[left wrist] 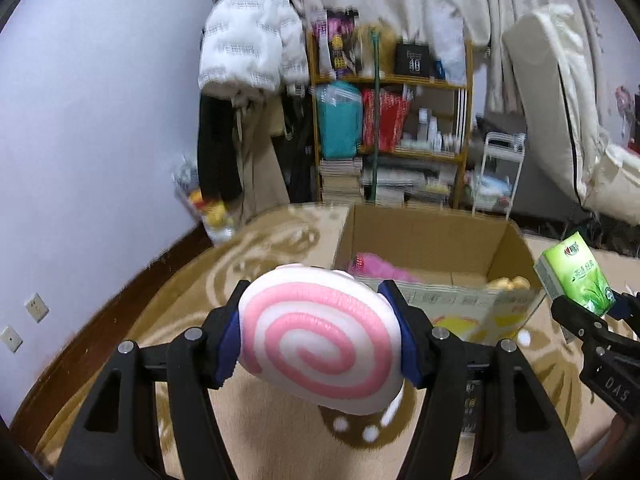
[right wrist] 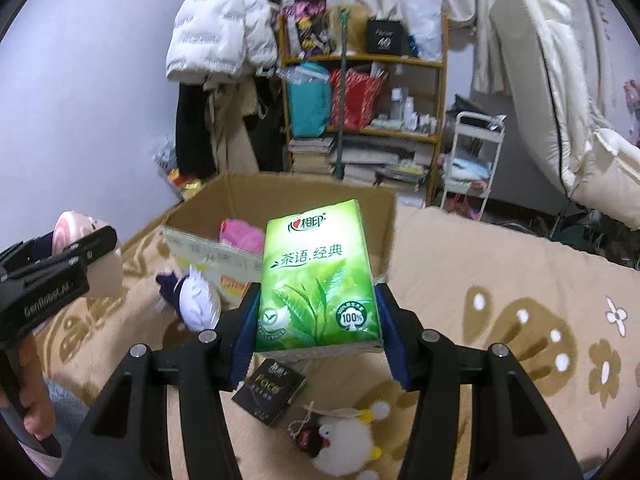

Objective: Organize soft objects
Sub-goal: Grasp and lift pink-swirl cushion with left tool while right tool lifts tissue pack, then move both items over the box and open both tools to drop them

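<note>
Over the tan carpet (right wrist: 480, 264), in front of the cardboard box (left wrist: 424, 236), both grippers are raised with something clamped in them. On the left, the left gripper (left wrist: 320, 344) squeezes a round pink-and-white swirl cushion (left wrist: 320, 344) between its blue pads (left wrist: 228, 344); "GenRobot.AI" can be read on its black body from the right wrist camera. Below and to its right, a small doll (right wrist: 196, 300) with white hair lies against the box's printed front. Inside the box sits a pink cloth (right wrist: 240, 234). Further right, the right gripper (right wrist: 318, 320) grips a green tissue pack (right wrist: 318, 276) printed with "心相印", "茶语.经典", tea leaves and a "100%" seal. Under it on the carpet lie a black packet (right wrist: 270, 394) marked "Face" and a white duck plush (right wrist: 344, 438). On the shelf (right wrist: 360, 60) behind, a black box (right wrist: 384, 38) shows "40".
</note>
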A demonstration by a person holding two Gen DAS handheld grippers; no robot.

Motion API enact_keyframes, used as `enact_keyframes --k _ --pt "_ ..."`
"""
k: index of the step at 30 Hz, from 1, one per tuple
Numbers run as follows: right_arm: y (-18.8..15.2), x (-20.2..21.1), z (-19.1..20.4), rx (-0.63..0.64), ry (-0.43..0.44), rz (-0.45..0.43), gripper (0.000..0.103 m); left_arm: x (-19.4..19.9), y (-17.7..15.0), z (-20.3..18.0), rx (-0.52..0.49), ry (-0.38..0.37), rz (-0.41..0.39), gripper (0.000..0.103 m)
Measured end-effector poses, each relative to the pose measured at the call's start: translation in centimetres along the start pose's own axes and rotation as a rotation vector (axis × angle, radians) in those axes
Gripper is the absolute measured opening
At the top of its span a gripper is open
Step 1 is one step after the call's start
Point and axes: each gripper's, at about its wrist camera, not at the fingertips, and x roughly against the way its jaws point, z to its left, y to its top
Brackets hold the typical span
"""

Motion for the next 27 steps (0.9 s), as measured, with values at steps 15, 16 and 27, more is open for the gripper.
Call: enact_keyframes --k 15,16,27 --pt "2.9 1.7 -1.3 -0.024 -0.045 -0.127 0.058 1.4 3.2 -1.6 -0.046 -0.004 -0.145 0.063" --pt "3.0 1.5 -1.4 -0.025 -0.043 -0.129 0.058 1.1 3.5 -1.7 -0.048 -0.008 -0.149 0.063" --pt "4.1 -0.5 -2.0 -0.061 -0.073 -0.183 0.058 -1.1 5.2 -3.2 -0.096 -0.007 -0.177 0.063"
